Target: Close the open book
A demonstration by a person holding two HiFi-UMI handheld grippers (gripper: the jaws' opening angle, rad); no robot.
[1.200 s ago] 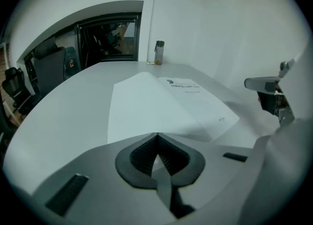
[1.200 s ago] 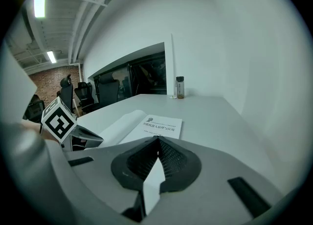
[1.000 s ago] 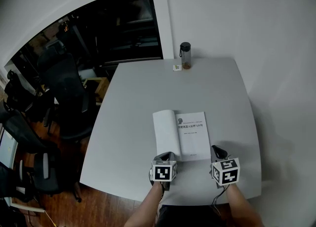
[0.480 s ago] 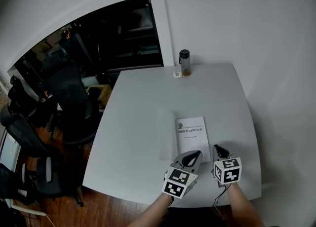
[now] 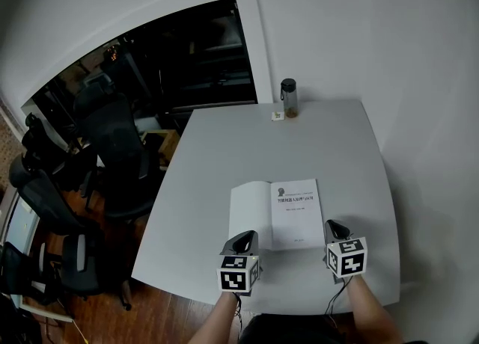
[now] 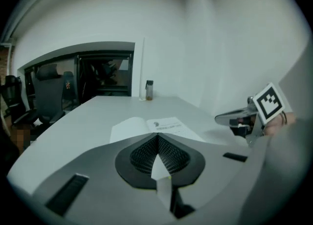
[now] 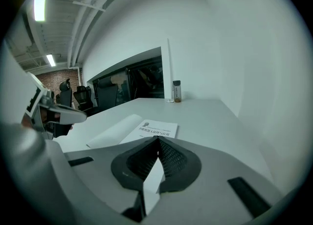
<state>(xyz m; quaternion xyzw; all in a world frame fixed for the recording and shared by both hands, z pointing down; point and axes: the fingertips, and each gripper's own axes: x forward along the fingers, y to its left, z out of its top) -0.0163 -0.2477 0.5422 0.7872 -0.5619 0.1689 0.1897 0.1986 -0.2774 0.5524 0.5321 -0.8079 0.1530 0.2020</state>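
Observation:
The open book (image 5: 278, 214) lies flat on the white table (image 5: 217, 163), with a blank left leaf (image 5: 248, 214) and a printed title page (image 5: 297, 212) on the right. My left gripper (image 5: 243, 240) hovers just off the book's near left corner, jaws shut and empty. At the near right corner my right gripper (image 5: 334, 228) is also shut on nothing. In the left gripper view the book (image 6: 151, 127) lies ahead of the closed jaws (image 6: 157, 135), and the right gripper (image 6: 234, 119) shows at the right. The right gripper view has the book (image 7: 142, 130) ahead and the left gripper (image 7: 73, 115) at the left.
A dark-capped bottle (image 5: 289, 98) and a small pale item (image 5: 277, 116) stand at the table's far edge. Past the table's left edge are black office chairs (image 5: 112, 148) on a wooden floor and a dark glass partition. A white wall runs along the right.
Half a second ago my left gripper was further right, over the book's near edge, and the left leaf looked faint. It has since swung back left; the book lies open. My right gripper stayed put.

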